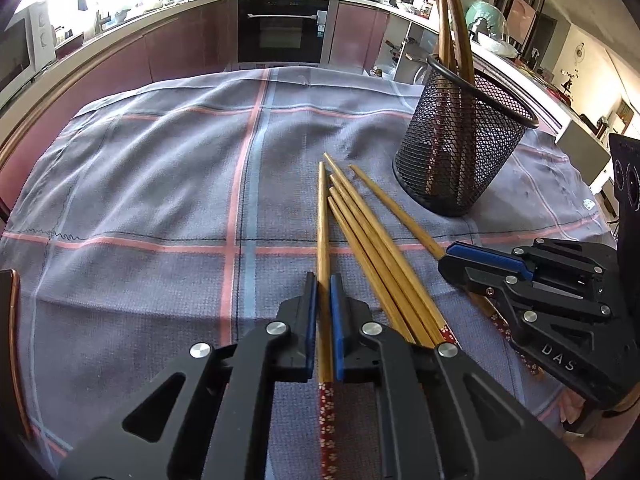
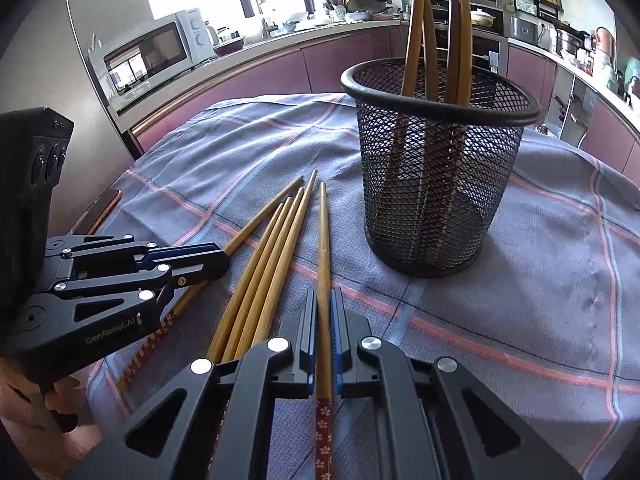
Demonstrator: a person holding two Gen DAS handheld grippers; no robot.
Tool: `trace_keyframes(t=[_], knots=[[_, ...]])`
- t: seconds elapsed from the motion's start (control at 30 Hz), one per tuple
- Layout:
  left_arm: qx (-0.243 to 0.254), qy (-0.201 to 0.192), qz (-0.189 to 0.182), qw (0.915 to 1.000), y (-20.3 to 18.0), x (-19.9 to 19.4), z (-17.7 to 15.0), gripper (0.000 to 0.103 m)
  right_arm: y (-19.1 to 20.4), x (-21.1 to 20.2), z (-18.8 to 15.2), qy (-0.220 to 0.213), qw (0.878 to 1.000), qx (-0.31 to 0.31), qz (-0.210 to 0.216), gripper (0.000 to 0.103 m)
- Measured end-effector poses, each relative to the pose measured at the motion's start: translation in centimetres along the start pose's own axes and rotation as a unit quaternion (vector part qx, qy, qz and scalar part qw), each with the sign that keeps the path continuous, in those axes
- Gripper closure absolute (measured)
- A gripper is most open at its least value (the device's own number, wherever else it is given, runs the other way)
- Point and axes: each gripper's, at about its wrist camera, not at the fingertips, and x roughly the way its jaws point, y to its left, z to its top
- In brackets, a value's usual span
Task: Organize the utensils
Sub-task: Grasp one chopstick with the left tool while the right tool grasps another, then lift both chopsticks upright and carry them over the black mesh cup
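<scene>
Two chopsticks gripped on the cloth, one in each of your grippers.

Your left gripper (image 1: 324, 280) is clamped on the leftmost chopstick (image 1: 322, 216); your right gripper (image 2: 323, 300) is clamped on the rightmost chopstick (image 2: 323, 232), both lying on the checked tablecloth (image 1: 160, 184). Between them rest four loose chopsticks (image 1: 372, 248), near the black mesh holder (image 2: 436, 184), which holds more chopsticks upright. Lettering "DAS" marks the right gripper's body; "GenRobot.AI" marks the left's.
</scene>
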Motion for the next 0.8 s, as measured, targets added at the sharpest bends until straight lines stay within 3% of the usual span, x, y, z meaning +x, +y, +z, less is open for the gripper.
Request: trace_keyframes(t=[0.3, 0.8], knots=[[-0.005, -0.013, -0.013, 0.9998, 0.4, -1.4, 0.0, 0.096, -0.1, -2.4, 0.1, -0.032, 0.999, -0.005, 0.024, 0.098], [-0.015, -0.07, -0.088, 0.9936, 1.1, -7.1, 1.0, 0.096, -0.1, -7.3, 1.0, -0.095, 0.994, 0.0, 0.045, 0.098]])
